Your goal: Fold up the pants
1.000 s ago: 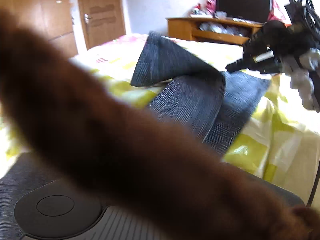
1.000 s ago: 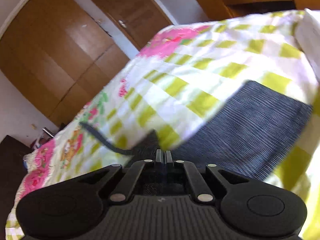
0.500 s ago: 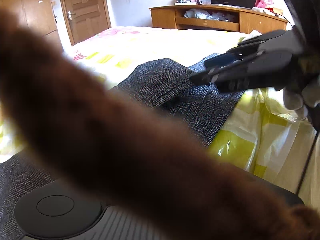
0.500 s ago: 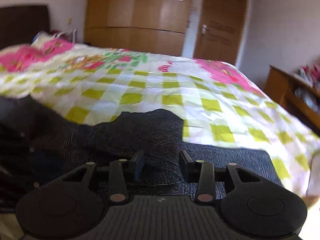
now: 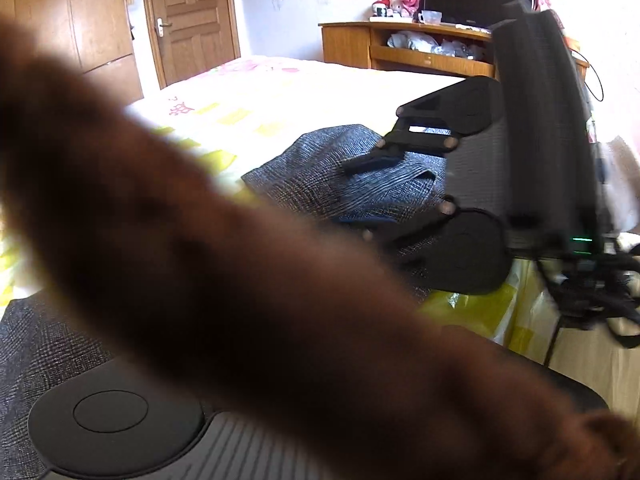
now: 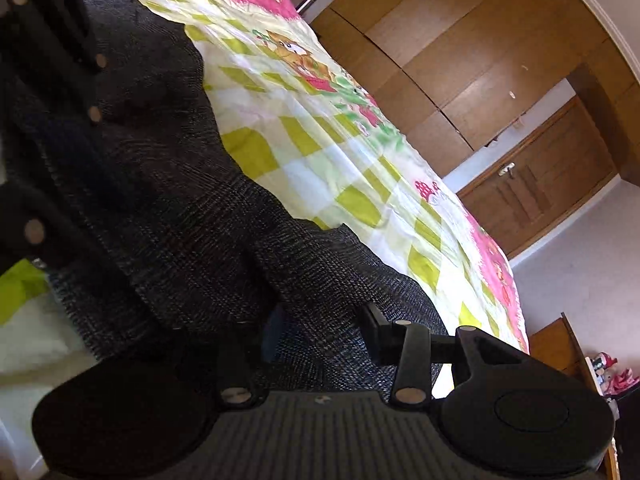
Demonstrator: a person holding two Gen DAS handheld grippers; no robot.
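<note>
Dark grey checked pants [image 5: 340, 184] lie bunched on the bed; the right wrist view shows the pants [image 6: 180, 220] spread across its left half. My right gripper [image 6: 320, 326] is open and rolled on its side just above the cloth, nothing between its fingers. Seen from the left wrist, the right gripper [image 5: 360, 200] hovers over the folded part, held by a gloved hand. A blurred brown furry shape [image 5: 240, 260] crosses the lens and hides the left gripper's fingers. Black linkages of the left gripper [image 6: 48, 40] show at the left edge, its fingertips unclear.
The bed wears a yellow-checked sheet [image 6: 320, 140] with pink prints. A wooden wardrobe [image 6: 460, 60] and a door [image 5: 192, 20] stand beyond it. A wooden desk [image 5: 400, 44] with a monitor is at the far wall. Black cables [image 5: 580, 300] hang at the bed's right edge.
My right gripper went from shut to open, rolled onto its side and came down close over the pants. The raised pant fold now lies low on the bed.
</note>
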